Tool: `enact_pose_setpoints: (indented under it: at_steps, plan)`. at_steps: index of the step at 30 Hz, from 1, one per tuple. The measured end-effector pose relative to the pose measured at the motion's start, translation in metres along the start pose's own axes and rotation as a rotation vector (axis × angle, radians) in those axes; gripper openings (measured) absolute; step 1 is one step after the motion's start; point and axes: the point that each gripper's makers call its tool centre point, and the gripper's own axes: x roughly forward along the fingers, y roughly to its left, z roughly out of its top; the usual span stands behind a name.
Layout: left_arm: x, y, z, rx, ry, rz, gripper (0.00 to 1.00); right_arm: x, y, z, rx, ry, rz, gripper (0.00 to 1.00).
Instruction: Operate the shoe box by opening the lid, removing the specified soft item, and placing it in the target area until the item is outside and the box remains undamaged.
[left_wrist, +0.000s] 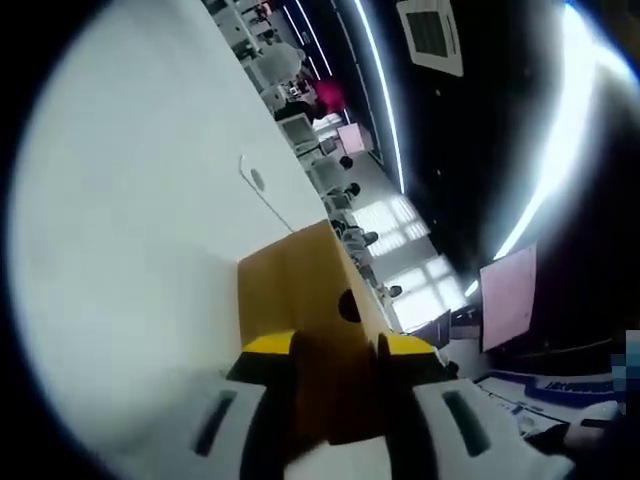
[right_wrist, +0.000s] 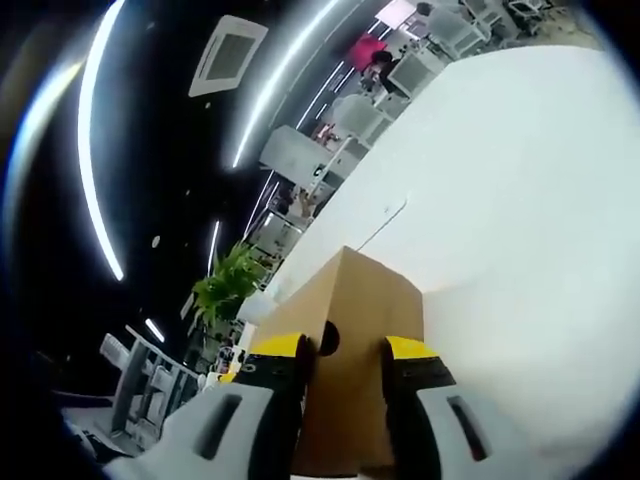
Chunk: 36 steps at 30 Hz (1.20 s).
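A: Where's the brown cardboard shoe box (left_wrist: 310, 300)?

B: On the white table (left_wrist: 130, 250), each end between spread fingers: your left gripper (left_wrist: 340, 350) and right gripper (right_wrist: 345, 365).

A: Risk?

B: Squeeze hard and you'd likely dent the cardboard.

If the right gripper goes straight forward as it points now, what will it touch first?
Most likely the brown shoe box. It lies directly ahead between the jaws of the right gripper, apparently already very near, though depth is unclear.
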Motion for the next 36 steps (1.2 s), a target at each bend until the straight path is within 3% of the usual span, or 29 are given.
enact_pose_setpoints:
  at_steps: [36]
  plan:
    - [-0.004, 0.000, -0.003, -0.014, 0.011, 0.004, 0.31, 0.002, -0.010, 0.011, 0.013, -0.036, 0.019, 0.30]
